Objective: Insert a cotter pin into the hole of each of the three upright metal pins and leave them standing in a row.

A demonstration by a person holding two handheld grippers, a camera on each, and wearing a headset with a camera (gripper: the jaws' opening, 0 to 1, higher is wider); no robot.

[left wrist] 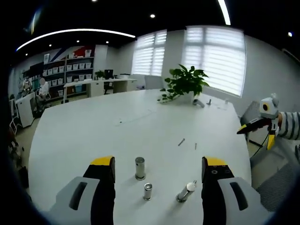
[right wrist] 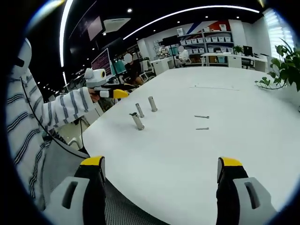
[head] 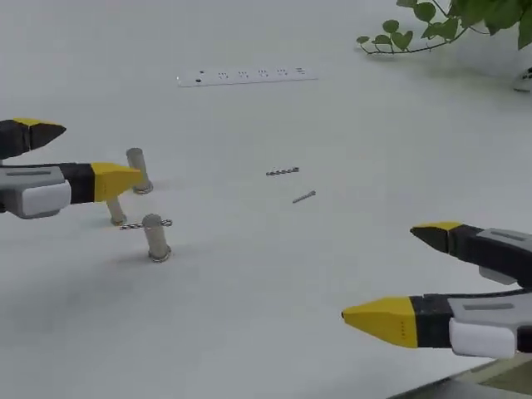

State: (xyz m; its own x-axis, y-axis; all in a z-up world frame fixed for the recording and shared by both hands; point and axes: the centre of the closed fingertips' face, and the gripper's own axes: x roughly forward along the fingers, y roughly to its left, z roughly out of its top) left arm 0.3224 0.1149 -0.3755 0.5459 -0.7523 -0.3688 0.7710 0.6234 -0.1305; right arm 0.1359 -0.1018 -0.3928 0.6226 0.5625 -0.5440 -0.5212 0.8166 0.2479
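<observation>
My right gripper (head: 378, 272) is open and empty. Ahead of it, slightly right, the nearer cotter pin (head: 304, 197) and farther cotter pin (head: 283, 172) lie flat, long axes crosswise to my reach. My left gripper (head: 100, 151), also open, stands at the metal pins (head: 155, 237).

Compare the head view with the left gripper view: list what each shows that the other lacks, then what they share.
Head view adds: a cotter pin threaded through the nearest metal pin. Left gripper view adds: window blinds, shelves and a striped sleeve. Shared: the three metal pins, two loose cotter pins, the plant and the right gripper.
</observation>
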